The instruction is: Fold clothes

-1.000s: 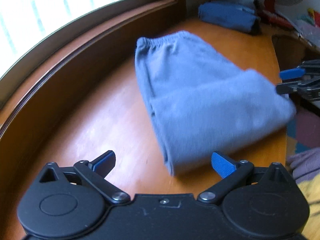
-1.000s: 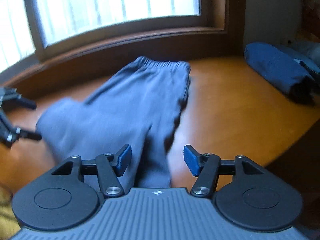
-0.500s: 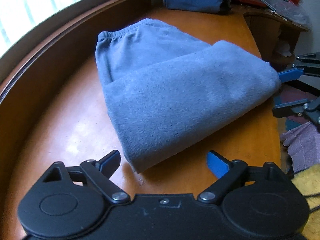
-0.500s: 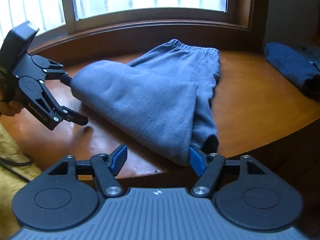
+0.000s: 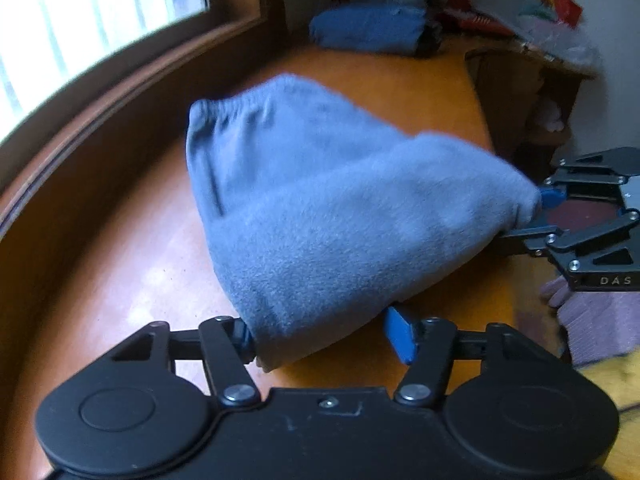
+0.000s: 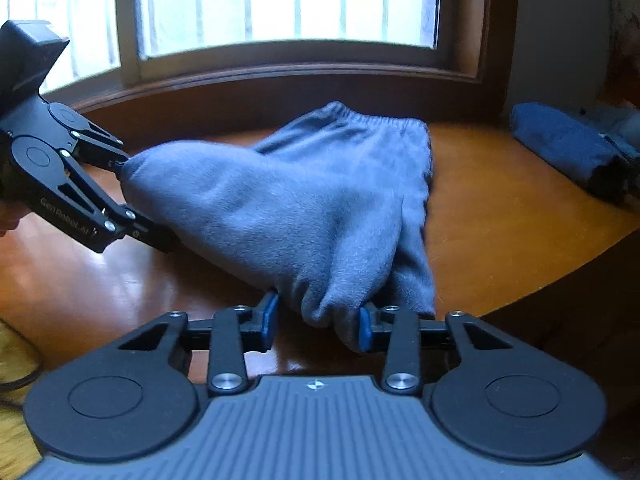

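Grey-blue fleece pants [image 5: 320, 208] lie folded over on the wooden table [image 5: 132, 264], waistband toward the window; they also show in the right wrist view [image 6: 304, 200]. My left gripper [image 5: 324, 334] stands open around the near corner of the fold, with cloth between its fingers. My right gripper [image 6: 318, 322] is open around the other corner, and it shows in the left wrist view [image 5: 532, 216] with its fingers apart at the fold's right tip. The left gripper shows in the right wrist view [image 6: 140, 200], fingers spread at the fold's left tip.
A folded dark blue garment [image 5: 372, 32] lies at the table's far end, also seen in the right wrist view [image 6: 572, 152]. A window with a wooden sill [image 6: 288, 68] runs behind. A small wooden side table [image 5: 532, 76] and a pile of purple and yellow cloth [image 5: 596, 320] lie past the table's right edge.
Both grippers have moved in onto the two corners of the folded end. The fold is now bunched and lifted between the fingers. Both sets of jaws have narrowed somewhat.
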Demonstrator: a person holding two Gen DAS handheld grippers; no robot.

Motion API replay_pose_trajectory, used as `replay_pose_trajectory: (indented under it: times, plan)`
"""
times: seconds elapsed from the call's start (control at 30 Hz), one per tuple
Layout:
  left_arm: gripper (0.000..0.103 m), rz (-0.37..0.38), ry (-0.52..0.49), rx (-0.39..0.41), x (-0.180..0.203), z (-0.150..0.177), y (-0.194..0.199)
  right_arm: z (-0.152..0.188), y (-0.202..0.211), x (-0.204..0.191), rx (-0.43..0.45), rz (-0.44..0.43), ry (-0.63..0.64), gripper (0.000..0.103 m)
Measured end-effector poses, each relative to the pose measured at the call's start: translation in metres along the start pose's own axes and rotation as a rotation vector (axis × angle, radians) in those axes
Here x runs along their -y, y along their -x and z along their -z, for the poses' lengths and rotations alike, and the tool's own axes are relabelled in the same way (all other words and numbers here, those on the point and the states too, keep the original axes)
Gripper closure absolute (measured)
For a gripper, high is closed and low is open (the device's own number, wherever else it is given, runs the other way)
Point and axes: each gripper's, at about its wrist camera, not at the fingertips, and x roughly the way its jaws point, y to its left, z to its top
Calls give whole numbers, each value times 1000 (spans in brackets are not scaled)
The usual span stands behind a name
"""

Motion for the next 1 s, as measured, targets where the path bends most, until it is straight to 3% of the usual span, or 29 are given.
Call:
replay_pose_trajectory:
  times: [0.17,0.3,0.4,0.5,0.67,0.73,0.83,1.0]
  plan:
    - [43,19,43,88,17,-2,48,-12,49,21,81,-91,-86,64]
    - [39,21,115,119,10,-10,59,-30,56,48,135,-160,-150,64]
    - [39,4,182,86,-2,-21,49,-48,36,70,142,-209,-205,64]
    - [35,-63,245,26,-17,-36,30,-67,13,88,122,-238,-231,63]
    - [27,-131,275,10,-33,-59,8,-97,-33,92,88,-175,-131,62]
    - [18,-188,262,0,-35,-70,-5,-105,-54,94,55,-142,-107,61]
    - [17,-226,259,-22,-37,-82,-24,-108,-83,98,3,-102,-82,55]
    - [10,-283,226,-54,-43,-90,-51,-99,-112,90,-41,-43,10,54]
